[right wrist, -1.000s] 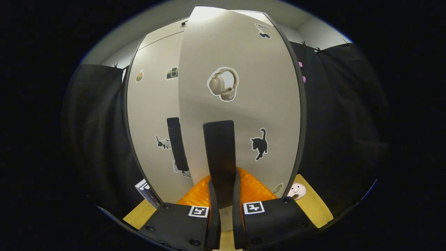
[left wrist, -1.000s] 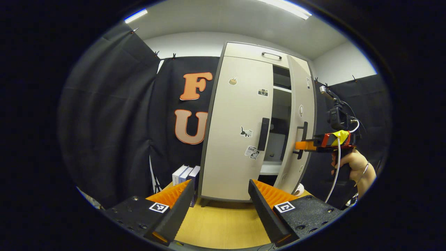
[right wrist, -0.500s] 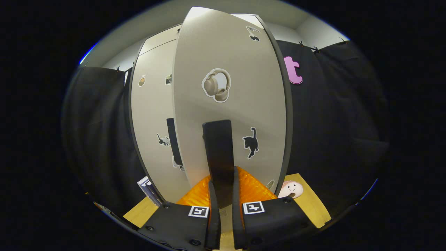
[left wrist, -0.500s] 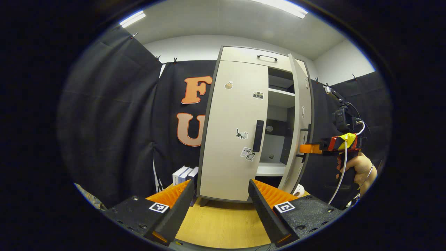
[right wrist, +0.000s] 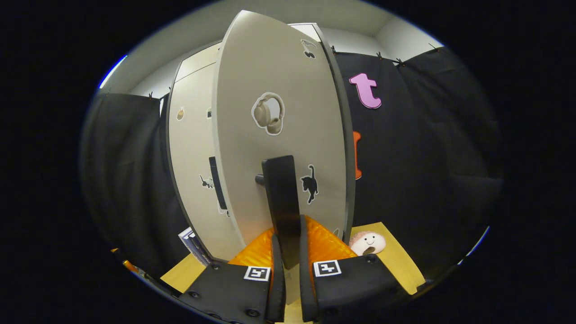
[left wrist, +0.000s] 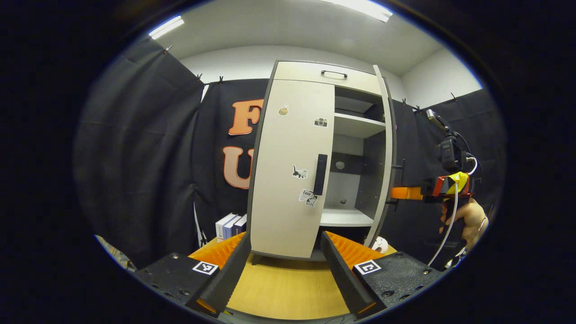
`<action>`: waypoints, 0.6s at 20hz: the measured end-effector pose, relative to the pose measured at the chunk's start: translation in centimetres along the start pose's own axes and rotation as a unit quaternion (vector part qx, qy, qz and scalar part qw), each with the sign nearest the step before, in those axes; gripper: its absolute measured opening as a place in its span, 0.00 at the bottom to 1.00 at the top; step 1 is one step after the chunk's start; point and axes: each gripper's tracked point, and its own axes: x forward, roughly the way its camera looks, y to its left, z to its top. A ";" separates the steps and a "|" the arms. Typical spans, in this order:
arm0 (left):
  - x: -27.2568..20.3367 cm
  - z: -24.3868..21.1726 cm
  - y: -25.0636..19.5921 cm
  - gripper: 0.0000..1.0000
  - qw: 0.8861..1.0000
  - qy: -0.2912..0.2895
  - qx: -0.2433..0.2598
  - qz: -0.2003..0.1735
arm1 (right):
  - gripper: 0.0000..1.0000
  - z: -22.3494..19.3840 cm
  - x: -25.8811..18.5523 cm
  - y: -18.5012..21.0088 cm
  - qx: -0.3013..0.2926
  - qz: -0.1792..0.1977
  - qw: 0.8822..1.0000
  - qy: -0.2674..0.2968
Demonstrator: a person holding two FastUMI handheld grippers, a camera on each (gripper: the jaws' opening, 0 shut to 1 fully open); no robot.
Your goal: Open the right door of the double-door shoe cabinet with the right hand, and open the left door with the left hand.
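Over the last second the right door (left wrist: 382,153) has swung wide, baring the shelves (left wrist: 355,130); the right gripper (right wrist: 288,265) is pinching its handle (right wrist: 281,198), seemingly with both fingers. The left door (left wrist: 288,166) stays shut on the cabinet (left wrist: 315,72) at the table's (left wrist: 283,288) back. The left gripper (left wrist: 283,265), fingers spread and empty, hangs well short of its handle (left wrist: 320,174), which likely comes next.
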 end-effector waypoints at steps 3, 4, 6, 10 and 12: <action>0.3 0.1 -0.6 0.95 1.000 0.001 0.004 -0.004 | 0.22 0.1 -0.3 -0.6 0.004 -0.010 1.000 -0.001; 0.3 0.2 -0.8 0.95 1.000 0.000 0.005 -0.006 | 0.22 0.1 -0.4 -0.8 0.005 -0.013 1.000 -0.002; 0.4 0.3 -1.0 0.95 1.000 -0.002 0.010 -0.006 | 0.21 0.2 -0.4 -1.2 0.004 -0.021 1.000 -0.004; 0.8 0.2 -1.8 0.95 1.000 -0.001 0.009 -0.013 | 0.21 0.3 -0.6 -1.9 0.009 -0.031 0.999 -0.006; 0.9 0.3 -1.9 0.95 1.000 -0.003 0.013 -0.015 | 0.21 0.2 -0.8 -2.3 0.010 -0.038 0.999 -0.007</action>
